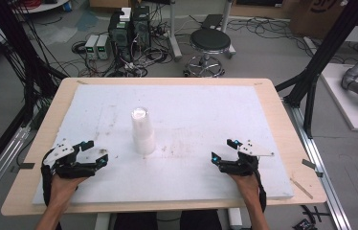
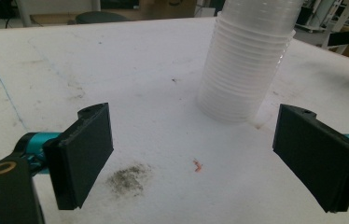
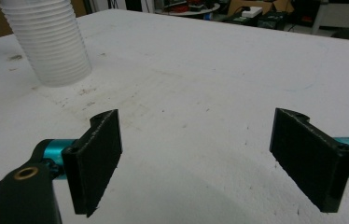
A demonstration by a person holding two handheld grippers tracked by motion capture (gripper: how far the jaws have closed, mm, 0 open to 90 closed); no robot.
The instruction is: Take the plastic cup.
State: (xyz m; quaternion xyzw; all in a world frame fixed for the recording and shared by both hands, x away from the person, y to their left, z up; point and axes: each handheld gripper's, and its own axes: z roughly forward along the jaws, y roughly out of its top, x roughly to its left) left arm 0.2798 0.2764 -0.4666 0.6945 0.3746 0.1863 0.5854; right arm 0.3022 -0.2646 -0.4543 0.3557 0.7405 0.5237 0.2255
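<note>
Nothing looks started: your left gripper (image 1: 92, 152) and right gripper (image 1: 225, 151) rest near you with jaws spread and empty, while the stack of cups (image 1: 142, 130) stands untouched mid-table between them.

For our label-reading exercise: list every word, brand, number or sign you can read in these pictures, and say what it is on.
No text can be read.
Cardboard box, far right on the floor: dark print, too blurred to read.
Cup stack, white board, left gripper and right gripper: no lettering to be seen.
</note>
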